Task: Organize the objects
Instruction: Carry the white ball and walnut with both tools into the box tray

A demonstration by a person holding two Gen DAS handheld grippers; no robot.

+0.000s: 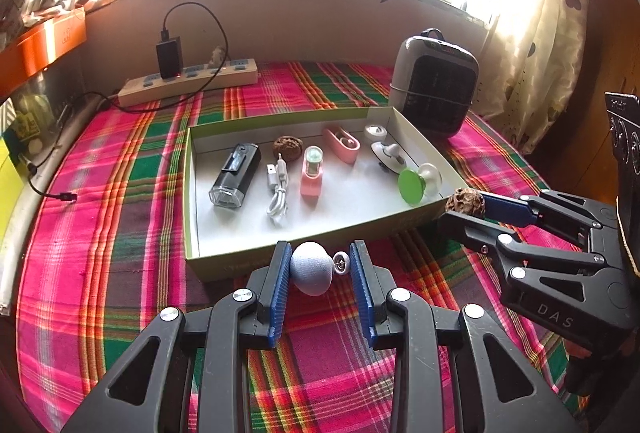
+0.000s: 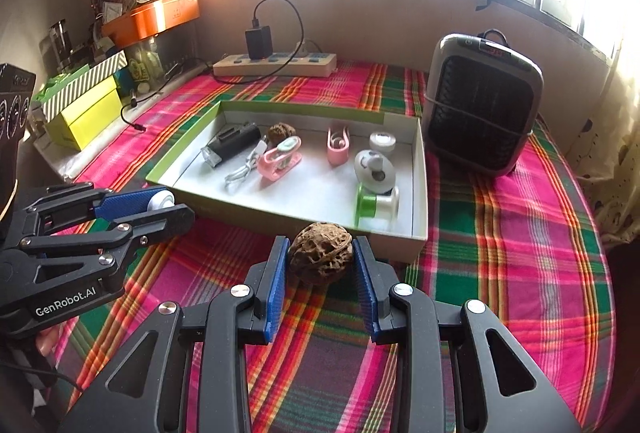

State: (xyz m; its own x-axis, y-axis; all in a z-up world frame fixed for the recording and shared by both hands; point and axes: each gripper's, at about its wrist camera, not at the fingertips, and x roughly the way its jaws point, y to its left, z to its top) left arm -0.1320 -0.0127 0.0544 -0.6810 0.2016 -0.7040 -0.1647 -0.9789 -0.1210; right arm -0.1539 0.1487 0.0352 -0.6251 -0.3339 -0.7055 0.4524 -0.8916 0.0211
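A shallow white box with a green rim (image 1: 320, 233) (image 2: 419, 193) lies on the plaid cloth. It holds a black flashlight (image 1: 236, 173), a white cable (image 1: 278, 193), a walnut (image 1: 287, 147), two pink gadgets and small white and green pieces. My left gripper (image 1: 320, 265) is shut on a pale blue-grey ball with a small white knob (image 1: 312, 267), just in front of the box's near rim. My right gripper (image 2: 320, 257) is shut on a second wrinkled walnut (image 2: 320, 257), also by the near rim; it shows in the left wrist view (image 1: 466, 203) too.
A grey and black fan heater (image 2: 480, 105) stands right of the box. A power strip with a black charger (image 2: 276, 63) lies at the back. Yellow-green boxes (image 2: 88, 113) and an orange tray (image 2: 156, 17) crowd the left ledge. A curtain hangs at the right.
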